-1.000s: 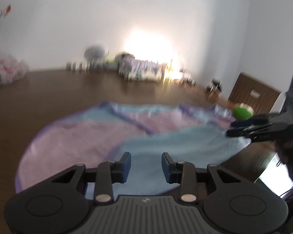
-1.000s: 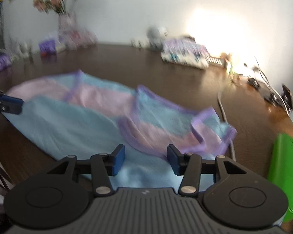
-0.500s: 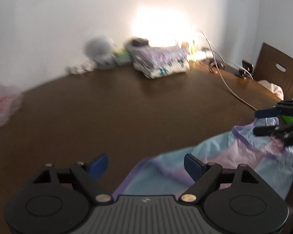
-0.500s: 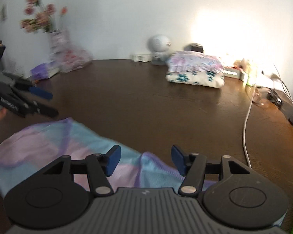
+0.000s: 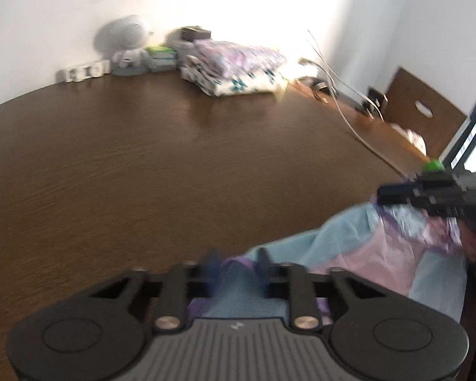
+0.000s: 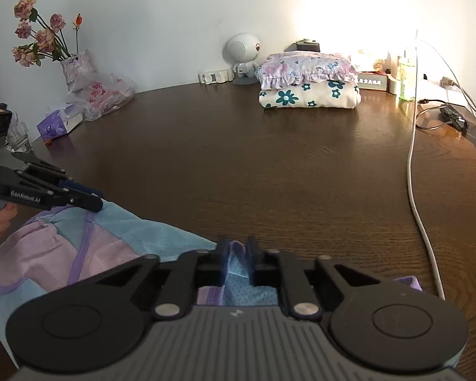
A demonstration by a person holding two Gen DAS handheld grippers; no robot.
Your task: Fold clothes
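A light blue and pink garment with purple trim (image 6: 104, 247) lies bunched at the near edge of the dark wooden table (image 6: 269, 165). My right gripper (image 6: 238, 260) is shut on a blue fold of it with a purple edge. My left gripper (image 5: 236, 266) is shut on another corner of the same garment (image 5: 358, 254). In the right wrist view the left gripper (image 6: 92, 201) shows at the far left, held by a hand. The right gripper (image 5: 384, 192) appears at the right of the left wrist view, pinching the cloth.
A stack of folded floral clothes (image 6: 307, 84) sits at the back of the table beside a small white robot figure (image 6: 242, 54). A white cable (image 6: 412, 171) runs along the right side. A vase of flowers (image 6: 76, 66), plastic bag and tissue pack stand back left. A chair (image 5: 425, 114) is right.
Both grippers have closed on corners of the garment; earlier they stood open above it. The garment has been drawn from flat on the table into a bunch at the near edge.
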